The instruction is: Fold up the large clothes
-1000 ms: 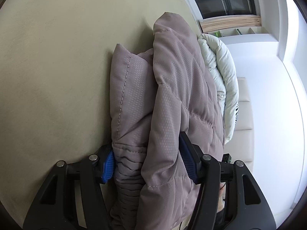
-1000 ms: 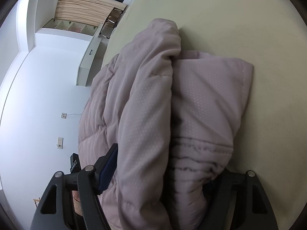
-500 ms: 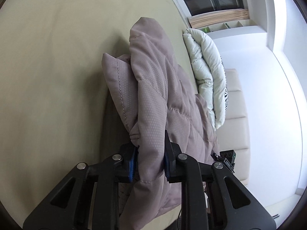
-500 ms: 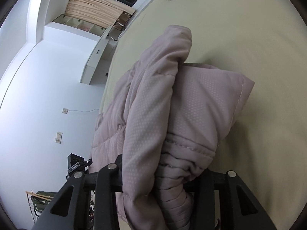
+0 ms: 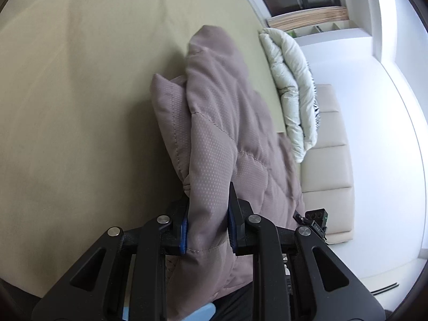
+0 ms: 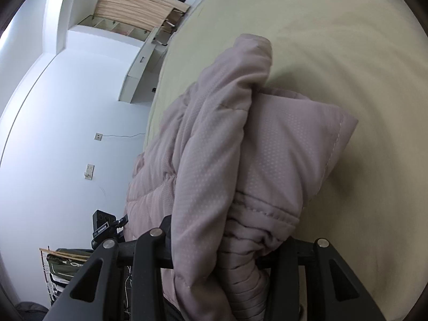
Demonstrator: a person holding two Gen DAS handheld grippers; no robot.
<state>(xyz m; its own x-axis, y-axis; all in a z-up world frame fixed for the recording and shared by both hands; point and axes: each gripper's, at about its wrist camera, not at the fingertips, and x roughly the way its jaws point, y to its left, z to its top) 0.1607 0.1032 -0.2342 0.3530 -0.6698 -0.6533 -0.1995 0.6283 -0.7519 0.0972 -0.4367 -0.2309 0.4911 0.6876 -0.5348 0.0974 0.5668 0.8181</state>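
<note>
Your left claw and right claw have just clenched on the folded mauve jacket, now lifted off the bed for moving.

Support surface was a bed with a smooth olive-beige sheet. A mauve quilted jacket lay bunched on it. A pale green-white duvet, folded, sat at the bed's edge beyond the jacket.
</note>
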